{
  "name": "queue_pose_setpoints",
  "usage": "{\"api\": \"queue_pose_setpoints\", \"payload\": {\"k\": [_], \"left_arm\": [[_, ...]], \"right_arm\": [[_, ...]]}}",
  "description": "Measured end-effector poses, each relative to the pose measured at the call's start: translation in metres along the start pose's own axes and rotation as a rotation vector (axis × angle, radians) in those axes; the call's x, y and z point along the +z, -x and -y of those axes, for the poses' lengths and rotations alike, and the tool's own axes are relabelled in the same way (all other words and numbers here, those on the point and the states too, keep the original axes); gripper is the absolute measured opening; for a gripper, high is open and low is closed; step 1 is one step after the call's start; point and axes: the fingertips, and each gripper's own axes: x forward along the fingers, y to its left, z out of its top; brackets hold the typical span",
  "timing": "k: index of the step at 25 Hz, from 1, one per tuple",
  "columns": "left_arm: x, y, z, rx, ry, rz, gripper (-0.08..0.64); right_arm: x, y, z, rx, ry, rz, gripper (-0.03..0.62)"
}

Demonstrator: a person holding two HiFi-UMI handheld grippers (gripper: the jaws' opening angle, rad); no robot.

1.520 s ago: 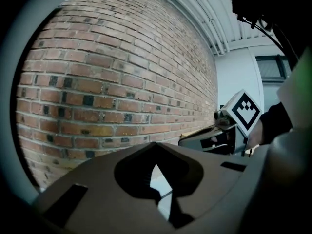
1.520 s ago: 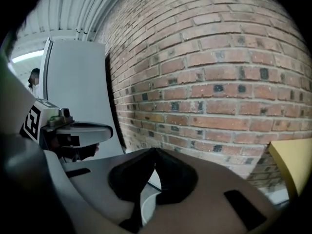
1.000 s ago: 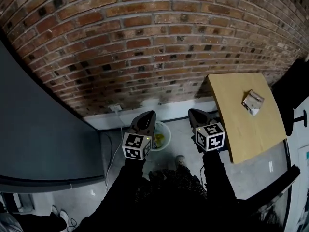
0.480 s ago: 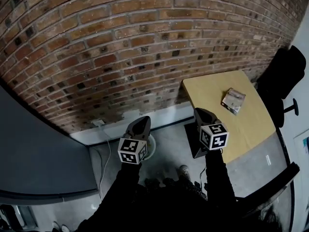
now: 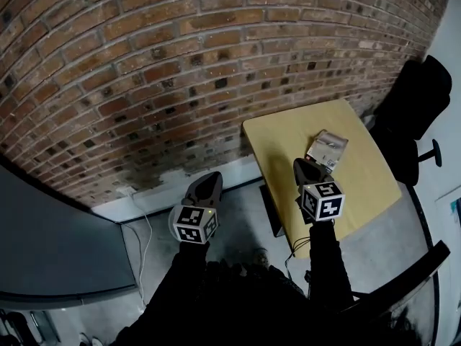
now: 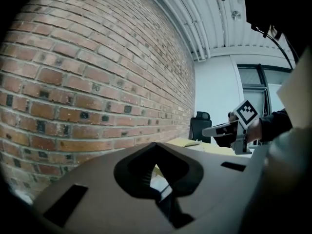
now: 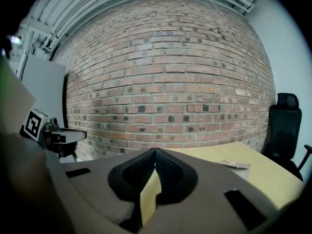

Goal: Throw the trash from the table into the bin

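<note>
A crumpled silvery wrapper [image 5: 326, 148] lies on the yellow table [image 5: 288, 139] near its right side. It shows flat on the tabletop [image 7: 265, 174] as the wrapper [image 7: 235, 165] in the right gripper view. My right gripper [image 5: 301, 166] is shut and empty, over the table's near edge, a short way short of the wrapper. The left gripper [image 5: 211, 179] is also shut and empty, over the floor left of the table, pointing at the brick wall. The left gripper view shows the right gripper [image 6: 229, 129] ahead beside the table [image 6: 192, 143]. No bin is in view.
A brick wall [image 5: 180, 71] runs close behind the table. A black office chair [image 5: 418, 99] stands at the table's far right. A grey panel [image 5: 50, 244] fills the left. A white cable [image 5: 140, 229] drops from the baseboard to the floor.
The view has swung right: the bin has left the picture and the table has come closer. Both grippers moved right with it, and the right one now reaches over the table's edge.
</note>
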Motion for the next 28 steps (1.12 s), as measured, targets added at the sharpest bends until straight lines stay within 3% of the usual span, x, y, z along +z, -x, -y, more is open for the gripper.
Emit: {"api": "queue_pose_setpoints", "payload": {"k": [9,21,28], "left_arm": [[-0.004,-0.062,0.054,-0.025,-0.005,-0.016,0.006],[-0.02,-0.1,0.077,0.002,-0.003,-0.055,0.006],[-0.031,-0.107,0.083,0.007,-0.002,-0.083,0.006]], "right_arm": [[-0.015,0.001,0.092,-0.027,-0.002,-0.022,0.012],[-0.037,-0.003,0.177,-0.092,-0.028,-0.027,0.012],[-0.055,-0.003,0.22,-0.256,0.091,-0.063,0.034]]}}
